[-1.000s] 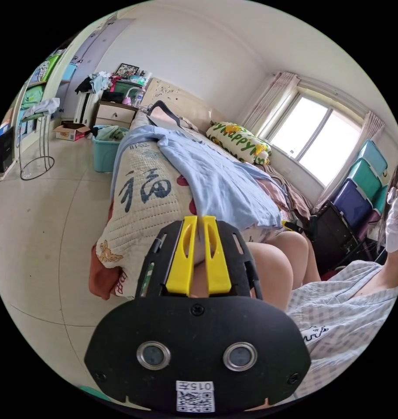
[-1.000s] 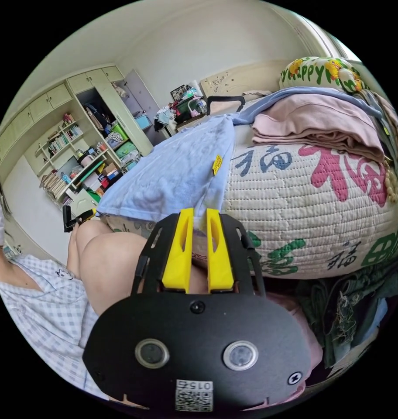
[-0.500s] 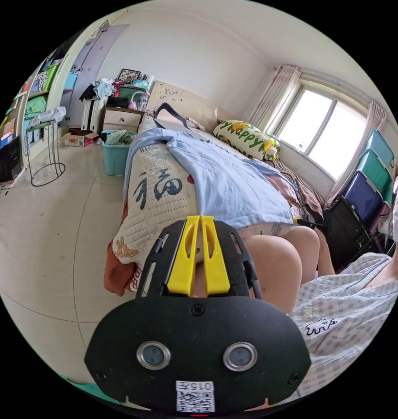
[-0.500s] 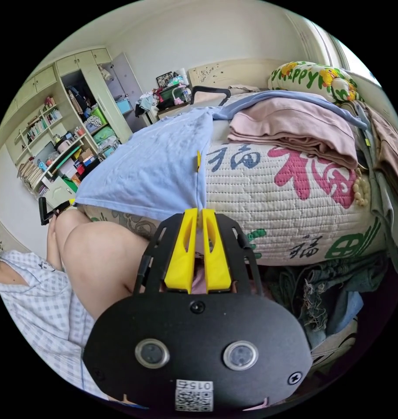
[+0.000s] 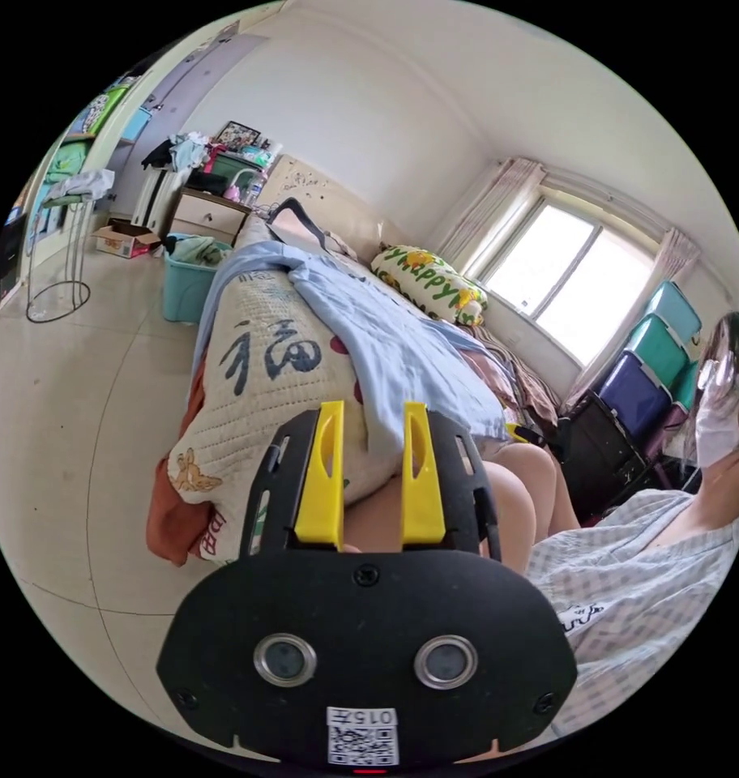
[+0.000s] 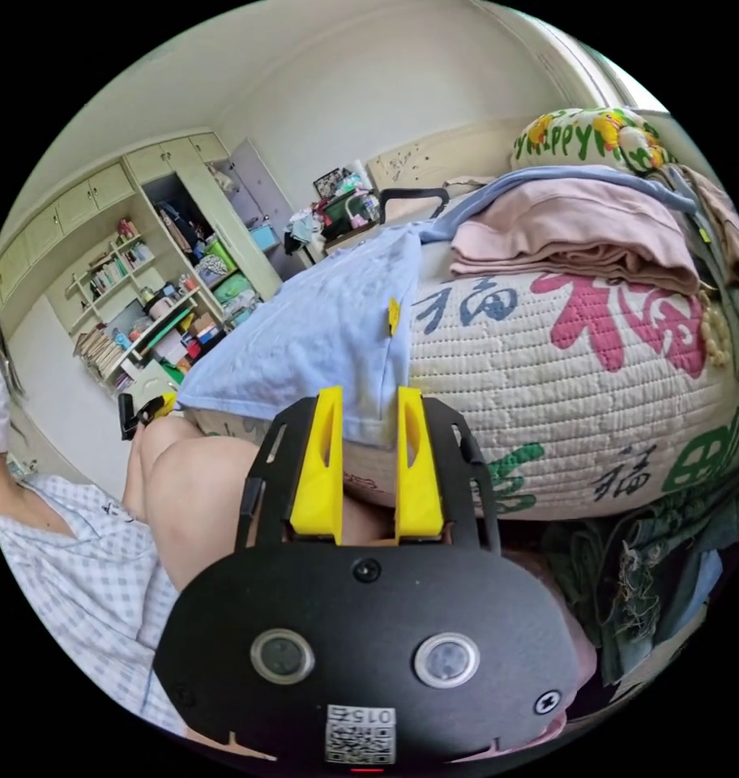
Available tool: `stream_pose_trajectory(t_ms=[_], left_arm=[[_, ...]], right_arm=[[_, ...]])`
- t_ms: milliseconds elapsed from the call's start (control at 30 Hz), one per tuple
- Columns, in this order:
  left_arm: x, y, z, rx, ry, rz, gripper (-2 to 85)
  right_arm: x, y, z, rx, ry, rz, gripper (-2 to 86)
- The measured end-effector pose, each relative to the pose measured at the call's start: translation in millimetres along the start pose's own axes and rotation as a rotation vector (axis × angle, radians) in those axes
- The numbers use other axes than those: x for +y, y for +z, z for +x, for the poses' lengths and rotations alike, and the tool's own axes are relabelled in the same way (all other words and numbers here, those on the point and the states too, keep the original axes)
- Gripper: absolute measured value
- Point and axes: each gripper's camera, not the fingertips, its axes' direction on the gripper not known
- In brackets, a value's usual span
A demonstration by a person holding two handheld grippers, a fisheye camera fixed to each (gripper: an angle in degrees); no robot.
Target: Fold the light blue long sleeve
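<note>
- On the quilted bed cover (image 5: pixel 256 381), the light blue long sleeve (image 5: pixel 402 356) is lying spread from the headboard end down to the near edge, where its hem is hanging just above the person's knees (image 5: pixel 499 502); in the right gripper view the same shirt (image 6: pixel 321 332) is draping over the cover's rounded edge (image 6: pixel 580 389), beside a folded pink garment (image 6: pixel 580 235).
- Both grippers are now standing with their yellow jaws wide apart, where half a second ago each pair was closed to a narrow slit at the shirt's hem; the left gripper (image 5: pixel 371 474) and the right gripper (image 6: pixel 368 466) are each framing the hem's edge, but no cloth is being pressed between the jaws.
- That opening is reading, to my judgement, as a release: the hem has been let go and is settling flat, so the shirt is looking laid out for folding rather than folded, and the sleeves and body are still waiting to be turned in.
- The right gripper's fingers are straddling a corner of the hem, so a fresh pinch there is looking easy to take.
- Around the bed, the room is holding a bright window (image 5: pixel 564 275) with curtains, a flowered pillow (image 5: pixel 430 279), stacked coloured bins (image 5: pixel 653 348), a teal tub (image 5: pixel 183 275) on the tiled floor (image 5: pixel 70 405), and open cupboard shelves (image 6: pixel 151 300).
- A small yellow tag (image 6: pixel 393 315) is sticking up at the shirt's side seam.
</note>
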Motion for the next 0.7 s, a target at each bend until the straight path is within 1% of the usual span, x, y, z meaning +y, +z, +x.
stream_pose_trajectory(t_ms=[33, 100, 133, 300, 433, 600, 700], left_arm=[[1.5, -0.3, 1.3, -0.008, 0.009, -0.003, 6.3], [3.5, 2.5, 3.7, 0.049, 0.039, -0.036, 2.3], [5.1, 2.8, 5.0, 0.051, 0.038, -0.043, 1.2], [10.2, -11.0, 23.5, -0.05, 0.066, 0.011, -0.4], [10.7, 8.6, 42.7, -0.186, 0.12, -0.06, -0.5], [16.1, 17.0, 69.9, -0.3, 0.188, -0.079, -0.4], [21.3, 24.4, 86.6, -0.379, 0.241, -0.083, -0.4]], right_arm=[[1.0, -0.3, -2.6, 0.032, -0.001, 0.001, 6.6], [3.6, -2.1, -5.0, -0.036, -0.032, 0.015, 4.3], [4.6, -3.8, -2.7, -0.069, -0.008, 0.023, 3.3], [8.9, -10.2, -5.4, -0.029, 0.025, 0.042, 1.5], [5.2, 14.9, -28.4, 0.11, -0.033, -0.033, 1.2], [5.4, 28.1, -49.8, 0.186, -0.05, -0.032, 1.1], [6.4, 37.7, -70.3, 0.278, -0.082, -0.032, 1.2]])
